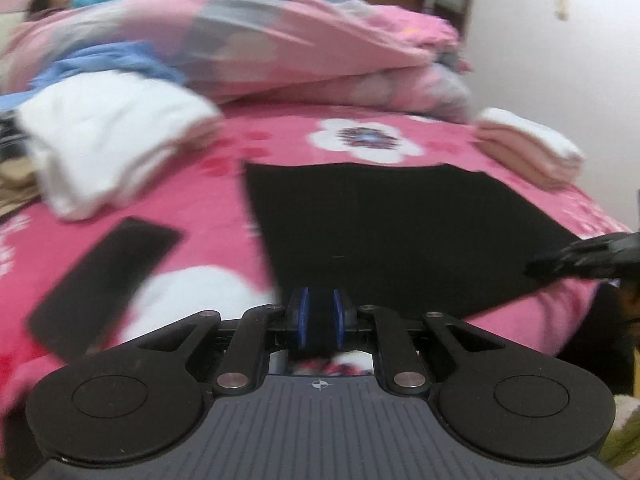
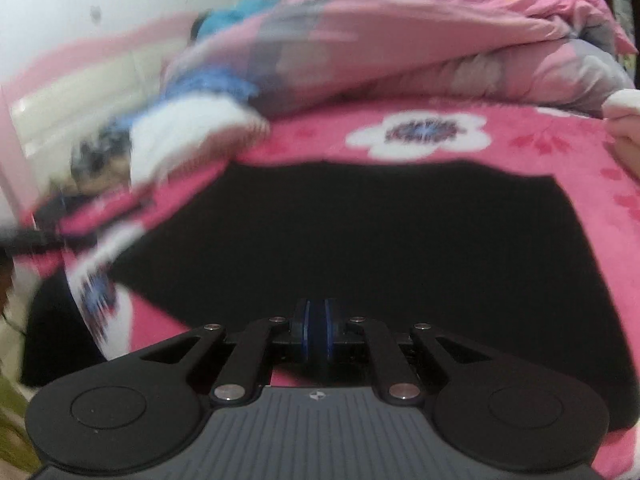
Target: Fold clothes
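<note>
The black cloth [image 1: 384, 232] lies flat mid-frame on the pink bed [image 1: 224, 208]. Left gripper [image 1: 320, 320] and right gripper [image 2: 318, 330] each pinch its near edge, nearly closed.

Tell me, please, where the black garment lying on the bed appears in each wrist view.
Left wrist view: the black garment fills the centre and right, its near edge at the claw.
Right wrist view: it spans the centre, ahead of the claw.
Shared landmark: the white flower print just beyond its far edge.
</note>
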Demonstrator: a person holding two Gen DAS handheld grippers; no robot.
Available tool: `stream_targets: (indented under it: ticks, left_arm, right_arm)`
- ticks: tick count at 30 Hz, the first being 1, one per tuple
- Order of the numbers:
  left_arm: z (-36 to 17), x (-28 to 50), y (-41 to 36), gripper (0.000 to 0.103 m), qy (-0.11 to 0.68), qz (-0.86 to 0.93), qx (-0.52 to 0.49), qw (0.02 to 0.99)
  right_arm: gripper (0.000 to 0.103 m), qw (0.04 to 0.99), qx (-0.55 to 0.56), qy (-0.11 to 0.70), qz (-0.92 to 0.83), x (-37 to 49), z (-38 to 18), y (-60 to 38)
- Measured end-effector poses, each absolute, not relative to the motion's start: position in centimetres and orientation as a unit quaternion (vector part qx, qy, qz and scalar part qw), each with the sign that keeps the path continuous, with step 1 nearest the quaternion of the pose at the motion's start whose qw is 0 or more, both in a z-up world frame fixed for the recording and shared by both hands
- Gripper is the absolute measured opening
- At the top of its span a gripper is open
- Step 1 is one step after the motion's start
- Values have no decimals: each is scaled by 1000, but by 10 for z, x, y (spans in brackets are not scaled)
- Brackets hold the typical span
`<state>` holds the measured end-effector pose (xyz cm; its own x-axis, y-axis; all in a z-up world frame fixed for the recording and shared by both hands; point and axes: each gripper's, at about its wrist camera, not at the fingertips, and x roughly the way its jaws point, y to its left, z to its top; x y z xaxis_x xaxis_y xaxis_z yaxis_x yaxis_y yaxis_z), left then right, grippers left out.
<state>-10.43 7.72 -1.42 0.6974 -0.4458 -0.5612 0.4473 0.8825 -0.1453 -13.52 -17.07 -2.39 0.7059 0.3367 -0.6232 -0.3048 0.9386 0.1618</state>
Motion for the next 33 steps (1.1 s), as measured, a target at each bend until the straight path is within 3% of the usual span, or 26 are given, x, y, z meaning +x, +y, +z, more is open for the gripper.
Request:
stream_targets:
  ticks: [4, 8, 11, 24, 28, 33]
  left_arm:
    - [-42, -90, 69, 14, 367, -223, 22, 903]
    - [-36, -93, 87, 15, 363, -226, -12, 904]
    - [-34, -94, 98, 14, 367, -210, -29, 906]
    - [-16, -96, 138, 14, 338, -158, -74, 925]
    - [-8, -95, 143, 14, 326, -151, -81, 930]
    - [-9, -91, 147, 14, 324, -141, -95, 931]
  right_arm:
    - [8, 914, -12, 372, 161, -162, -25, -161]
    - [8, 910, -64, 380, 155, -176, -16, -147]
    - [8, 919, -89, 331, 195, -160, 0, -121]
    - [7, 854, -199, 289, 384, -149, -20, 1]
    - [8, 878, -172, 275, 353, -109, -31, 21]
    - [8, 844, -150, 277, 434, -123, -48, 65]
